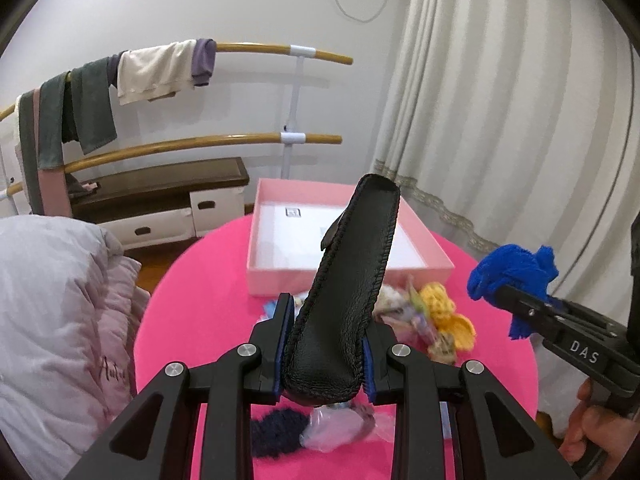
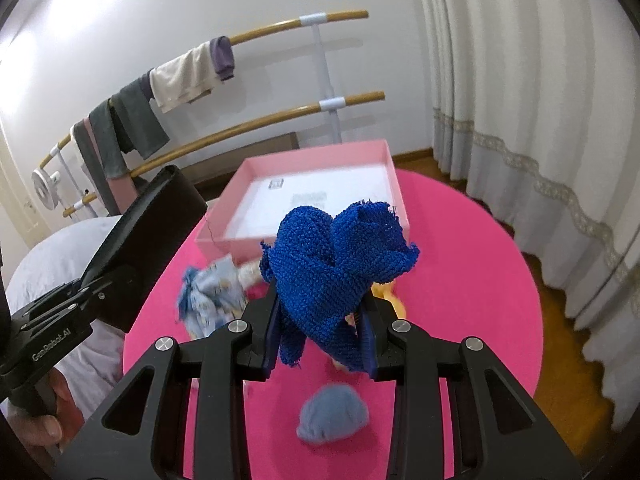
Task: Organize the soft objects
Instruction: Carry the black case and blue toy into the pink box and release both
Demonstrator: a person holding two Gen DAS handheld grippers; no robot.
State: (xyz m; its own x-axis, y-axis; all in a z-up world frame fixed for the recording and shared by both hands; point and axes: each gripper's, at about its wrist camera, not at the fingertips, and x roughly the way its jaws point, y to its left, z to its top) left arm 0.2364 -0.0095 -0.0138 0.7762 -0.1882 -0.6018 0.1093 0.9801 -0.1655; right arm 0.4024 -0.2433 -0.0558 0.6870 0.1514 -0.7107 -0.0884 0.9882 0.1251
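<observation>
Surface: round table with a hot-pink cover (image 1: pixel 208 280), raised off a wood floor (image 2: pixel 560 320). Far side of the table holds an open pink box (image 1: pixel 280 276), shallow, white inside with a printed label on the bottom, nothing else in it.

Left gripper (image 1: pixel 326 344): jaws nearly closed, clamped on the lower end of a black leather case (image 1: pixel 352 280). The case stands up and tilts away toward the box, held above the table.

Right gripper (image 2: pixel 320 336): jaws nearly closed, pinching a bunched blue knit cloth (image 2: pixel 336 264), also held off the table, in front of the box.

Loose items on the cover between box and grippers:
- yellow crochet piece (image 1: pixel 448 316) in a mixed heap just in front of the box
- light blue patterned fabric (image 2: pixel 212 300), left of the blue cloth
- pale blue knit ball (image 2: pixel 332 416), nearest the right gripper body
- dark fuzzy piece (image 1: pixel 276 432) and a clear pinkish bag (image 1: pixel 336 428) under the left gripper

Room: white wall, two wooden barre rails (image 1: pixel 200 146) on white posts, with clothes (image 1: pixel 156 72) draped over the upper rail. Low dark-topped cabinet (image 1: pixel 160 200) below. Cream curtains (image 1: pixel 520 120) on the right. Grey-pink quilt (image 1: pixel 52 320) left of the table. A hand (image 1: pixel 592 428) shows on the right gripper's handle.
</observation>
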